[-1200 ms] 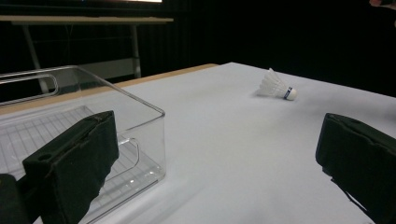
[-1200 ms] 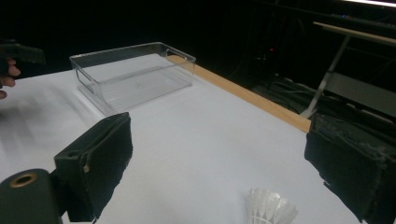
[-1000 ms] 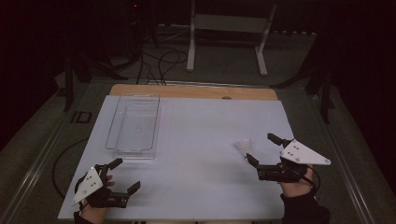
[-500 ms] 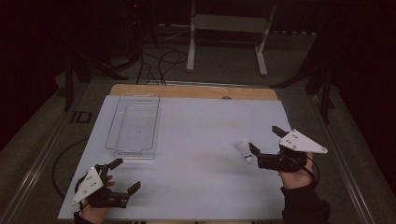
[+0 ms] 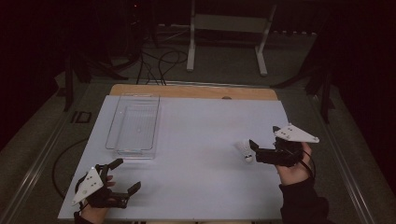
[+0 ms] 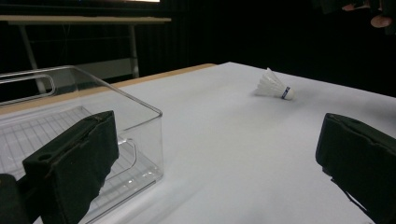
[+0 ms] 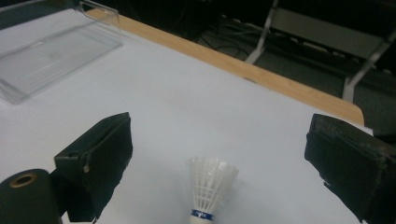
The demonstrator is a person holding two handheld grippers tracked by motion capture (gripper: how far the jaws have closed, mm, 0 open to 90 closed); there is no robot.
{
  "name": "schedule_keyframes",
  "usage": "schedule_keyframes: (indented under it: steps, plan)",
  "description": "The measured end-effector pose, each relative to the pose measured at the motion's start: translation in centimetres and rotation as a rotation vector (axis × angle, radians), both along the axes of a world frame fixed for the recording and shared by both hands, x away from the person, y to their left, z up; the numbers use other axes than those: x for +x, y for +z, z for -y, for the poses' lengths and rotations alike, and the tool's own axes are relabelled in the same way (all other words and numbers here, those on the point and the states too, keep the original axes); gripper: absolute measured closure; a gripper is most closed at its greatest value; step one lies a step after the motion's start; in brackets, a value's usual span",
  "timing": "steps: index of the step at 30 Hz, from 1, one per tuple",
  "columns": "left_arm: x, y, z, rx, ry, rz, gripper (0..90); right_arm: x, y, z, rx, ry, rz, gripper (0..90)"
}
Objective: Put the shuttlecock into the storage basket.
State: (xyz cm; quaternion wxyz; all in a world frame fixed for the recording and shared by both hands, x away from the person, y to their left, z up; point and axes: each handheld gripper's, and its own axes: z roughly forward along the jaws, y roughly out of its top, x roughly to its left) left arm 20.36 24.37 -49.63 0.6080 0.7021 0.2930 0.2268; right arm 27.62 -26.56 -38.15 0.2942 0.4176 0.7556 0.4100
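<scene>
High view: shuttlecock (image 5: pixel 243 149) is lying well right of the bin (image 5: pixel 134 125).
Right gripper (image 5: pixel 261 142): gaping wide, framing the shuttlecock.
Left gripper (image 5: pixel 125 176): gaping wide, below the bin.

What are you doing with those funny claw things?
A person holds a two-jaw gripper in each hand at a white table. The right gripper is open and sits right at a white shuttlecock, which lies between its jaws, not yet pinched. The left gripper is open too, holding nothing, near the table's front edge. A clear plastic tray lies empty farther back on the left.
</scene>
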Motion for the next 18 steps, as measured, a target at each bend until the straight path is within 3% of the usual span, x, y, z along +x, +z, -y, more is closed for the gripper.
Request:
schedule_keyframes:
  steps: [6,13,14,15,18]
  plan:
    - [0.0,0.0,0.0,0.001,-0.002,0.000,0.1,0.5,-0.5,0.0,-0.020,-0.038,-0.043,7.5]
    - [0.0,0.0,0.0,0.004,-0.002,-0.002,0.1,1.5,-1.6,0.3,-0.016,-0.077,-0.154,7.5]
    - [0.0,0.0,0.0,0.004,-0.002,-0.002,0.1,1.5,-1.6,0.3,-0.016,-0.077,-0.154,7.5]
    - [0.0,0.0,0.0,0.002,-0.003,-0.001,0.1,1.8,-1.9,0.3,-0.032,-0.087,-0.197,7.5]
    - [0.0,0.0,0.0,0.004,-0.004,-0.001,0.1,2.3,-2.5,0.4,-0.032,-0.100,-0.265,7.5]
